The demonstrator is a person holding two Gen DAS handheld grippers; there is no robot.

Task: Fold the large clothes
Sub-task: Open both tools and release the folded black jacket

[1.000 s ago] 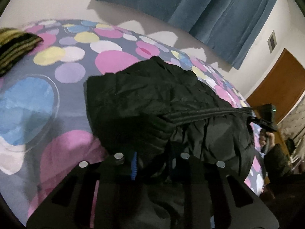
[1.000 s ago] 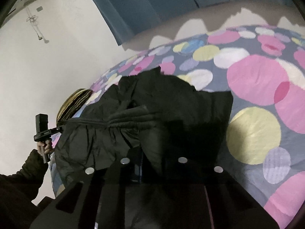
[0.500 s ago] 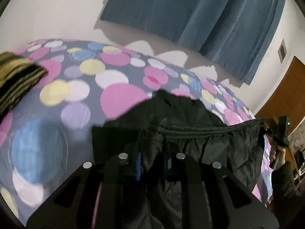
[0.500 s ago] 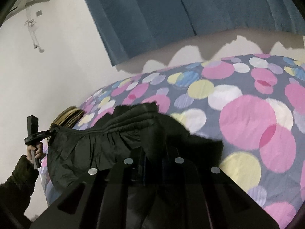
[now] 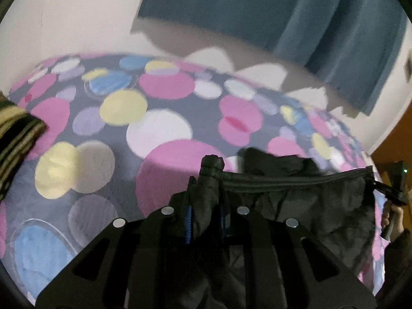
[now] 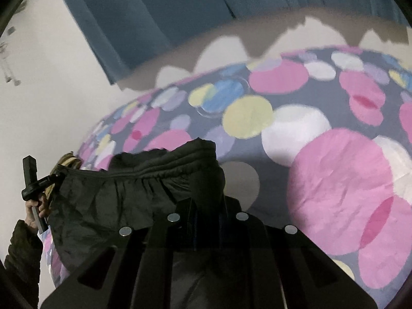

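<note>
Both grippers, left gripper [image 5: 204,200] and right gripper [image 6: 206,200], pinch the black jacket's [image 5: 296,206] waistband, now lifted off the dotted bedspread [image 5: 116,134] versus a second ago; fold underway.

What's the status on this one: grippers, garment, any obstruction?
Left gripper and right gripper both shut on the black quilted garment, waistband stretched taut between them. Garment lifted over the polka-dot bedspread. Striped cloth at bed edge, clear of the garment.

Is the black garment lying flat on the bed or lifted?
Lifted: both grippers pinch the black garment's elastic edge, stretched taut between them above the bed.
</note>
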